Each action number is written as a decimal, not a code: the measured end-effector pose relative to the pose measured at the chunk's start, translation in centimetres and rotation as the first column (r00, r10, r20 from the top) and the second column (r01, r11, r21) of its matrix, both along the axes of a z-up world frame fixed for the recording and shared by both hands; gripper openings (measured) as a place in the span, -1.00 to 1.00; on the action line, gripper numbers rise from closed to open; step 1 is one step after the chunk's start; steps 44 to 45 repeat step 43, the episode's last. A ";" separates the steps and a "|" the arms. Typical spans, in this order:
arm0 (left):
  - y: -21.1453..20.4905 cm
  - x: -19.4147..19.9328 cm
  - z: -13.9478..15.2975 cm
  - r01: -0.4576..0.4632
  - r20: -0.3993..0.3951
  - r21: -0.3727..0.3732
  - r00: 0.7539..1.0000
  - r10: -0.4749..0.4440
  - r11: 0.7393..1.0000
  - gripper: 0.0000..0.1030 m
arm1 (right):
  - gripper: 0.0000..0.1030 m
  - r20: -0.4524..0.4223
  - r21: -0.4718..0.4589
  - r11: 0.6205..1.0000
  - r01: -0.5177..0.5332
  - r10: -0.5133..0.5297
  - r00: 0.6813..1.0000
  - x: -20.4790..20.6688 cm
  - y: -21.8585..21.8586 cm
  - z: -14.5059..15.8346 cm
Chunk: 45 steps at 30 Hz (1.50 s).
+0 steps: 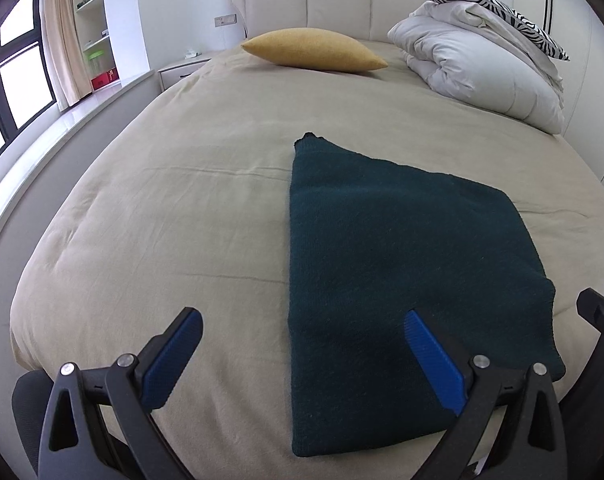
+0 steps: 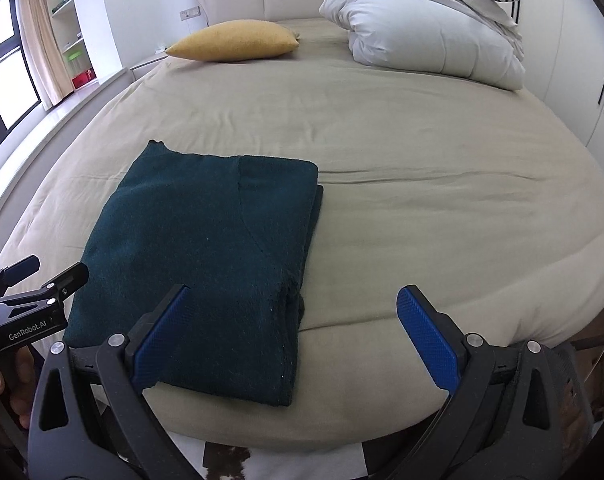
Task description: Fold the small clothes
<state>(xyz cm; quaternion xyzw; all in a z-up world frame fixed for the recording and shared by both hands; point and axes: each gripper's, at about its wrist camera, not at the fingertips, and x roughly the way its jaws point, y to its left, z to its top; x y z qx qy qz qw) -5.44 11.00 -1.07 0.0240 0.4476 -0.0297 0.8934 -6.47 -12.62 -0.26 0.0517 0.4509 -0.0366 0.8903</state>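
Left wrist view: dark green knit garment (image 1: 402,260) lies flat, already folded into a rectangle, on the beige bed (image 1: 161,220) near its foot edge, well short of the yellow pillow (image 1: 314,50). Long axis runs from foot edge toward pillow. Left gripper (image 1: 306,354) spread wide, empty, straddling the garment's left edge. Right gripper (image 2: 291,328) likewise wide, empty, over its right edge. Both equally near.

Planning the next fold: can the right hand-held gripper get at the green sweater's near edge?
Probably yes. The right hand-held gripper is open just before the sweater, with nothing between them on the bed.
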 end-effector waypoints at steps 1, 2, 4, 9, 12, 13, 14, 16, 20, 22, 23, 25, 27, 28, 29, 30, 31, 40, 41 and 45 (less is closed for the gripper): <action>0.0 0.0 0.0 0.000 0.000 0.000 1.000 0.000 1.000 1.00 | 1.00 -0.001 0.002 1.000 0.001 -0.001 1.000 -0.1 0.0 0.0; 0.0 0.0 0.0 -0.001 0.000 0.001 1.000 0.001 1.000 1.00 | 1.00 -0.001 0.002 1.000 0.001 -0.001 1.000 -0.1 0.0 0.0; 0.1 0.0 -0.1 -0.001 -0.001 0.000 1.000 0.001 1.000 1.00 | 1.00 -0.002 0.002 1.000 0.001 -0.001 1.000 -0.1 0.0 -0.1; 0.1 0.0 -0.1 0.000 -0.001 0.001 1.000 0.000 1.000 1.00 | 1.00 -0.007 0.009 1.000 0.003 -0.003 1.000 -0.1 -0.1 -0.2; 0.1 0.0 -0.1 0.000 -0.001 0.001 1.000 0.000 1.000 1.00 | 1.00 -0.008 0.009 1.000 0.003 -0.003 1.000 0.0 -0.1 -0.2; 0.1 0.0 -0.1 0.000 -0.001 0.000 1.000 0.000 1.000 1.00 | 1.00 -0.008 0.009 1.000 0.003 -0.003 1.000 0.0 -0.1 -0.2; 0.1 0.0 -0.1 0.000 -0.001 0.000 1.000 0.000 1.000 1.00 | 1.00 -0.008 0.009 1.000 0.002 -0.002 1.000 0.0 -0.1 -0.2; 0.1 0.1 -0.1 0.000 -0.001 0.001 1.000 0.000 1.000 1.00 | 1.00 -0.009 0.010 1.000 0.003 -0.002 1.000 -0.1 0.0 -0.3; 0.2 0.1 -0.1 0.000 -0.001 0.003 1.000 0.000 1.000 1.00 | 1.00 -0.013 0.012 1.000 0.003 -0.002 1.000 -0.1 0.0 -0.4; 0.2 -0.2 -0.1 -0.002 -0.001 0.002 1.000 0.002 1.000 1.00 | 1.00 -0.014 0.014 1.000 0.002 -0.002 1.000 -0.1 0.0 -0.5; 0.2 -0.2 -0.1 -0.002 -0.001 0.002 1.000 0.002 1.000 1.00 | 1.00 -0.013 0.014 1.000 0.002 -0.002 1.000 -0.1 0.0 -0.5; 0.2 -0.2 -0.1 -0.002 0.000 0.002 1.000 0.002 1.000 1.00 | 0.99 -0.013 0.014 1.000 0.001 -0.001 1.000 -0.1 -0.1 -0.5; 0.2 -0.3 -0.2 -0.002 0.000 0.004 1.000 0.002 1.000 1.00 | 1.00 -0.013 0.014 1.000 0.001 -0.001 1.000 -0.1 -0.1 -0.5; 0.2 -0.3 -0.1 -0.003 0.000 0.004 1.000 0.003 1.000 1.00 | 1.00 -0.013 0.014 1.000 0.001 -0.001 1.000 -0.1 0.0 -0.5; 0.2 -0.4 -0.2 -0.004 0.000 0.005 1.000 0.004 1.000 1.00 | 1.00 -0.014 0.015 1.000 0.001 -0.001 1.000 -0.1 0.0 -0.5; 0.2 -0.3 -0.1 -0.004 0.000 0.004 1.000 0.004 1.000 1.00 | 1.00 -0.015 0.017 1.000 0.001 -0.001 1.000 -0.1 0.0 -0.5; 0.3 -0.3 -0.2 -0.007 -0.001 0.004 1.000 0.007 1.000 1.00 | 1.00 -0.015 0.017 1.000 0.000 0.000 1.000 -0.1 0.0 -0.5; 0.6 -0.8 0.0 -0.010 0.018 0.010 1.000 0.010 1.000 1.00 | 1.00 -0.019 0.021 1.000 0.000 0.000 1.000 -0.1 0.1 -0.6; 0.5 -0.8 0.0 -0.010 0.020 0.014 1.000 0.010 1.000 1.00 | 1.00 -0.021 0.022 1.000 0.000 0.000 1.000 -0.1 0.2 -0.6; 0.4 -0.9 0.1 -0.010 0.020 0.014 1.000 0.010 1.000 1.00 | 1.00 -0.023 0.026 1.000 0.001 0.000 1.000 -0.1 0.2 -0.7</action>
